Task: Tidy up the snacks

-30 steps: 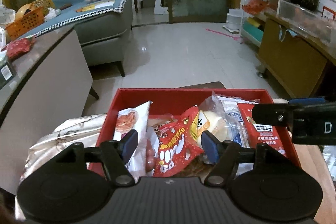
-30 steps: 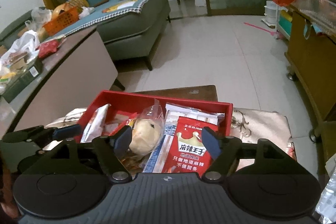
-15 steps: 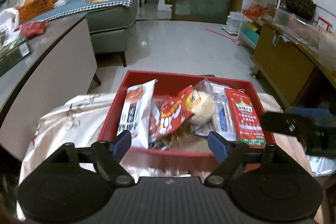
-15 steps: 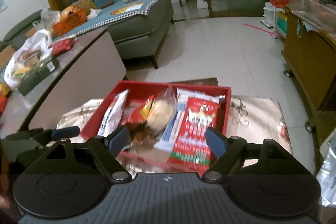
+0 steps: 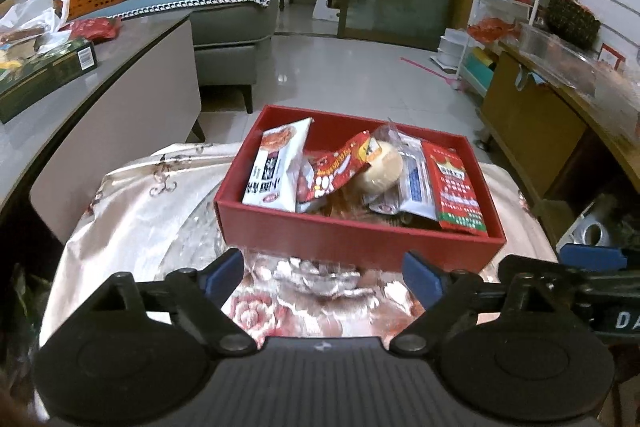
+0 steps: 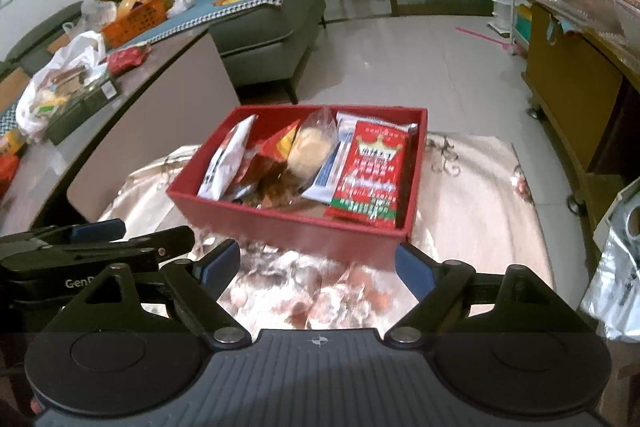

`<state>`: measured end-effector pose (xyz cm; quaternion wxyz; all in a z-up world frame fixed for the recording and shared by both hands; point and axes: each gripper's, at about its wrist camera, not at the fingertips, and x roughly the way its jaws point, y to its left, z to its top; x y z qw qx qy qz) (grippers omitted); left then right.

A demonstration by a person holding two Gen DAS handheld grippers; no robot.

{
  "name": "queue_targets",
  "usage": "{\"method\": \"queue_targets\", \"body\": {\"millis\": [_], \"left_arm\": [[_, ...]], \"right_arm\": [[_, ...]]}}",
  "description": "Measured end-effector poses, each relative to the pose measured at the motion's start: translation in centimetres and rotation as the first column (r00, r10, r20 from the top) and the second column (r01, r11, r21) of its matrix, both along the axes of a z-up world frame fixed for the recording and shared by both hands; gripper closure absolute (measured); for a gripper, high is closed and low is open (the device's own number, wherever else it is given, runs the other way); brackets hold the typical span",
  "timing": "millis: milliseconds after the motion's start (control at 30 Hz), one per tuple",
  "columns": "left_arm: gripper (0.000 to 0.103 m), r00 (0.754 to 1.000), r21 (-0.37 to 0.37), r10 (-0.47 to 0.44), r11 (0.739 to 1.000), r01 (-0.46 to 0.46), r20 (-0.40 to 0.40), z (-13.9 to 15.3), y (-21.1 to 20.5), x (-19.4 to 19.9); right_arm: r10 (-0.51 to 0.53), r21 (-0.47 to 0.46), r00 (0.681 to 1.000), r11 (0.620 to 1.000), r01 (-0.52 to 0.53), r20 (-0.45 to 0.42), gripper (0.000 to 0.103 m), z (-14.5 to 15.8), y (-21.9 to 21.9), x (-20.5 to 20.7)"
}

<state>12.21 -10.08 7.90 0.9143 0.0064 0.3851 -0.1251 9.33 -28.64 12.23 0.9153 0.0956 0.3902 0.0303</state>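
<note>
Currently both grippers are clear of the red box and hold nothing. Left gripper: jaws spread wide and opening, only the floral cloth between the blue pads. Right gripper: same, jaws apart and opening, nothing gripped, cloth under the gap.

Box sits on the cloth-covered counter just ahead of both grippers, its near wall right past the fingertips. In the left wrist view the right gripper shows at the right edge, level with the box's near right corner; in the right wrist view the left gripper shows at the left edge.

Snacks inside the box, left to right from the left gripper: white packet leaning on the left wall, red-and-yellow packet, bagged bun, blue-white packet, red crown packet along the right wall
</note>
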Motion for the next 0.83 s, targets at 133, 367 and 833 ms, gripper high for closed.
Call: {"method": "queue_targets", "body": {"millis": [133,367,833], "left_arm": [[0.021,1.000,0.001,0.000,1.000,0.000,0.003,-0.1,0.1,-1.6],[0.019,1.000,0.003,0.000,1.000,0.000,0.019,0.0,0.5,-3.5],[0.019,0.999,0.038,0.005,0.999,-0.007,0.054,0.3,1.2,-6.7]], "right_arm": [[0.006,-0.003,1.000,1.000,-0.007,-0.012,0.013,-0.5,0.6,-1.1],[0.009,0.006,1.000,1.000,-0.009,-0.007,0.012,-0.4,0.8,-2.9],[0.014,0.018,1.000,1.000,-0.014,-0.001,0.012,-0.1,1.2,-5.0]]}}
